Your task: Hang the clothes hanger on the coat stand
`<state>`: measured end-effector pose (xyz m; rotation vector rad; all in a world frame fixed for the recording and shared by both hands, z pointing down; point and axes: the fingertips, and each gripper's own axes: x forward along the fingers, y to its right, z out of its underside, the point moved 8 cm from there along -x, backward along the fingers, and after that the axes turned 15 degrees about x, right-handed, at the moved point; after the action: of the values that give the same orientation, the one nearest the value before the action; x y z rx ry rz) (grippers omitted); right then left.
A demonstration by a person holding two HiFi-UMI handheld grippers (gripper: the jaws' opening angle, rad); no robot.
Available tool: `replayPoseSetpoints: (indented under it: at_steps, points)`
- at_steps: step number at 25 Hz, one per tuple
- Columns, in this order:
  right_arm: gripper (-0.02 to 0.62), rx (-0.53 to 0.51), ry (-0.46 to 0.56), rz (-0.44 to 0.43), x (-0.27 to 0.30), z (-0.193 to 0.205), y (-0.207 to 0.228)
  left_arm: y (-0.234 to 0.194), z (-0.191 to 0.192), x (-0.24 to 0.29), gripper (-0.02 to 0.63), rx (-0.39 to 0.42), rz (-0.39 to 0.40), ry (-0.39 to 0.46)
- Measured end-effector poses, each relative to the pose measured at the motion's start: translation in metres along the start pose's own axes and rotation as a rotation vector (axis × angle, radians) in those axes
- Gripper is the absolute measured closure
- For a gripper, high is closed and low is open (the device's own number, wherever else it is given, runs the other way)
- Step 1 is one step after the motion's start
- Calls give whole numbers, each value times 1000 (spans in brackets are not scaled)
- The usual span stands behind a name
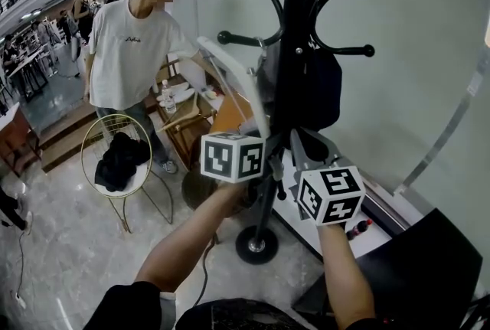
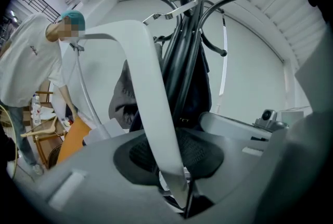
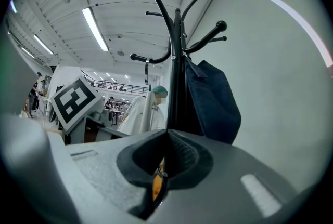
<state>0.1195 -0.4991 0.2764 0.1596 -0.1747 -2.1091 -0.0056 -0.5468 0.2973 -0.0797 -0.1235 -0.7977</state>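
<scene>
Head view: black coat stand fills centre, against pale wall. Person in white T-shirt stands behind at left. Dark bag hangs off stand's right side. White clothes hanger tilted up just left of pole, its metal hook up by lower left branch; can't tell whether hook rests on it. My left gripper clamped on hanger's lower arm end. My right gripper just beside it, jaws together, nothing between them.
</scene>
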Motion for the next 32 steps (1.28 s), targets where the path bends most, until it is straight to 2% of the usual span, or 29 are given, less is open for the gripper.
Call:
replayPoseSetpoints:
  at_steps: [15,23,32]
  points:
    - [601,16,-12,16,1,8,-1,2,2,-2,503,25,25,19]
    - [601,12,-7,18,-16,5,-8,18,2,-13,501,18,63,58]
    - [601,19,-14,7,-24,7,-2,26,2,-15,482,36,13,92]
